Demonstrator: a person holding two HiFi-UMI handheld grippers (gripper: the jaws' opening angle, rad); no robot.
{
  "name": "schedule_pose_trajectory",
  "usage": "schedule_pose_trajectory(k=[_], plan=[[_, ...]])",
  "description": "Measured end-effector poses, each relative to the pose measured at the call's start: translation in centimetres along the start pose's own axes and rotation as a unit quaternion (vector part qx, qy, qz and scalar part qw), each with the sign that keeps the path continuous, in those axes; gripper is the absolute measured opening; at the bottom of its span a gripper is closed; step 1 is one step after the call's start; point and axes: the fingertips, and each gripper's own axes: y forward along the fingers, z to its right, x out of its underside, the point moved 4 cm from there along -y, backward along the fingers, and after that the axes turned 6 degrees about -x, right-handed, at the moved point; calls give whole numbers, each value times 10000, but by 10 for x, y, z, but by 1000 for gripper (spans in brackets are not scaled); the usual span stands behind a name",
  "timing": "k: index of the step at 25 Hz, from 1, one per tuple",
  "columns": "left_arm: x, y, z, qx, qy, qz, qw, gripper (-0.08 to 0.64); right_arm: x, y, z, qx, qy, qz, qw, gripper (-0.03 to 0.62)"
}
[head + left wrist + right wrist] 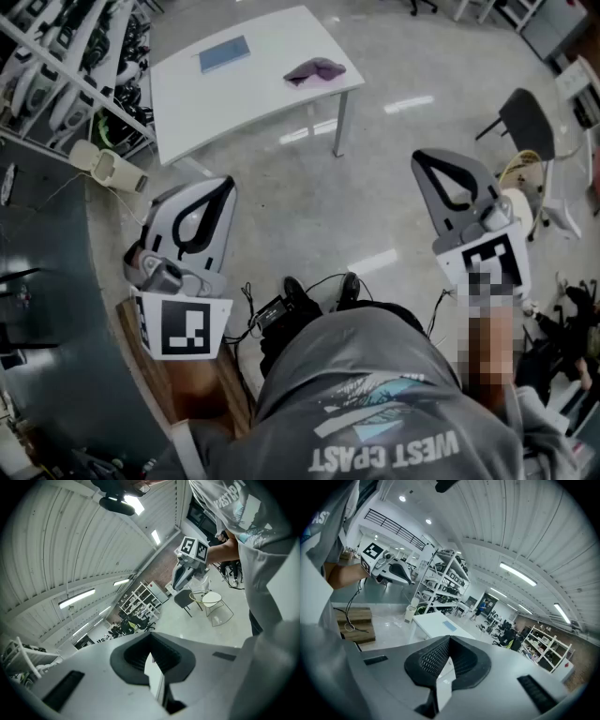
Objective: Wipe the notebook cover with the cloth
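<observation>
Notebook (224,53), blue and closed, lies flat on the white table (216,108), toward the table's far left part. A purple, bunched cloth (315,70) sits on the same table top near its right edge, well apart from the notebook. The 2 grippers hang short of the table, over the pale floor (319,216) on its near side. The left gripper (223,187) has its jaws clenched tip to tip with nothing between them. The right gripper (424,161) is clamped the same way, also empty. Right of the table stands a dark chair (525,117), and left of the table run white shelf racks (56,66). Near the table's near left corner, a cream bin (103,167) rests on the floor.
</observation>
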Motion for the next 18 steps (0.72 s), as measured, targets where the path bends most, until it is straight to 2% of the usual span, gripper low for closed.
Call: schedule_pose_trajectory(k=[18], plan=[[21, 2, -6, 199, -77, 136, 9997, 0, -9, 17, -17, -42, 194, -81, 9998, 29]])
